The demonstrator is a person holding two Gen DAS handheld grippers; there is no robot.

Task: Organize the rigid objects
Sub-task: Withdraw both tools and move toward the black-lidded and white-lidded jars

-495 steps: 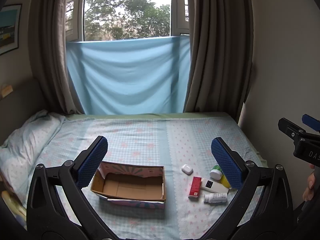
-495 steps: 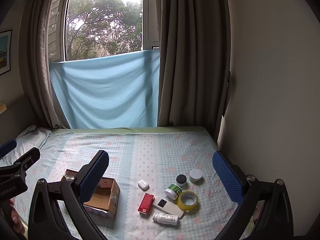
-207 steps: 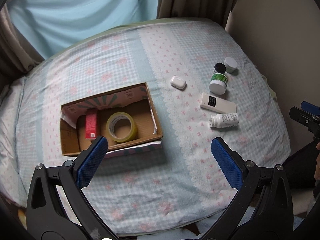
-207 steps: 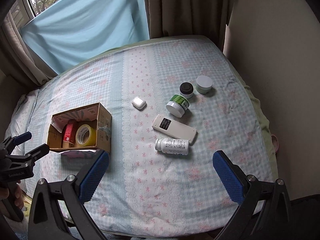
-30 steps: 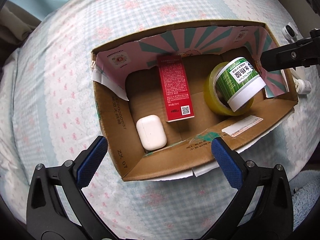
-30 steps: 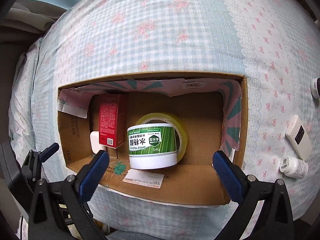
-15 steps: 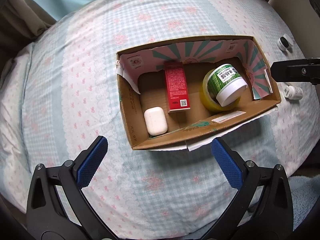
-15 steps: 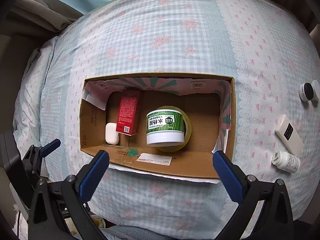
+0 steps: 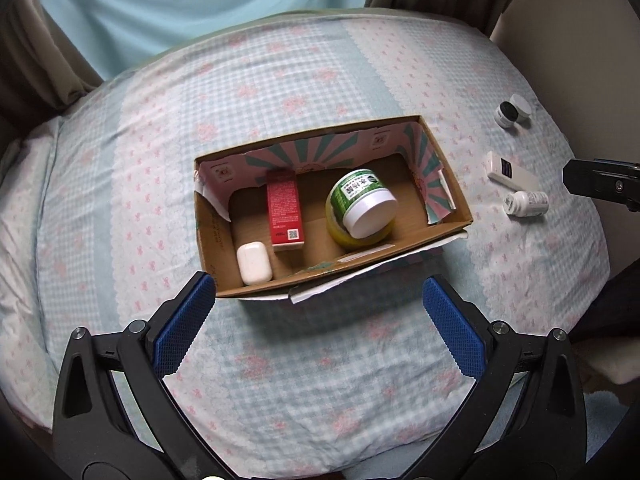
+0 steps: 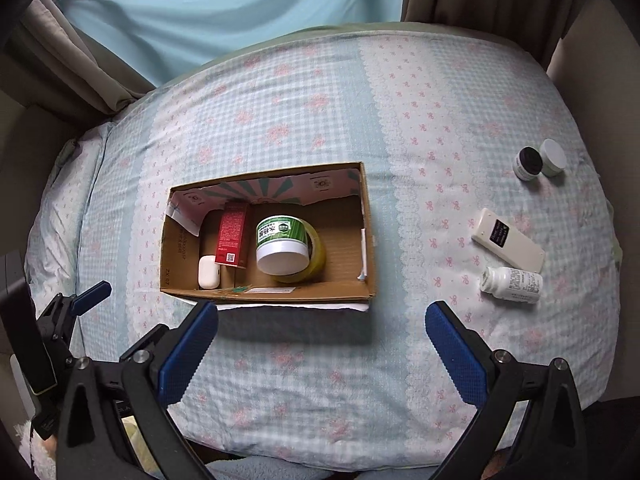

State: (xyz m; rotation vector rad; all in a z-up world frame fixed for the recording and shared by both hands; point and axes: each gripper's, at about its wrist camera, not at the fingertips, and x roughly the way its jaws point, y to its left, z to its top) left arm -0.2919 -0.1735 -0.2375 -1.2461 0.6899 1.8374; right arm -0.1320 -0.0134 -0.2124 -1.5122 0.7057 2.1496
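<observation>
An open cardboard box (image 9: 452,222) (image 10: 368,272) sits on the bed. Inside lie a red carton (image 9: 285,210) (image 10: 233,234), a white earbud case (image 9: 253,263) (image 10: 209,272), and a green jar (image 9: 362,204) (image 10: 282,244) resting on a yellow tape roll (image 9: 340,232) (image 10: 316,268). To the box's right on the sheet lie a white remote (image 9: 510,172) (image 10: 507,240), a white pill bottle (image 9: 526,203) (image 10: 512,279), a black-lidded jar (image 9: 505,114) (image 10: 527,163) and a white-lidded jar (image 9: 522,106) (image 10: 553,157). My left gripper (image 9: 320,326) and right gripper (image 10: 322,344) are open and empty, held above the bed's near edge.
The bed (image 9: 320,380) (image 10: 320,380) has a light blue checked sheet with a pillow (image 10: 60,200) at the left. A blue cloth (image 10: 224,12) and curtains hang behind it. A wall (image 9: 580,20) stands at the right.
Both grippers have drawn back and up from the box, so it looks smaller and more of the bed shows. The green jar stays on the tape roll.
</observation>
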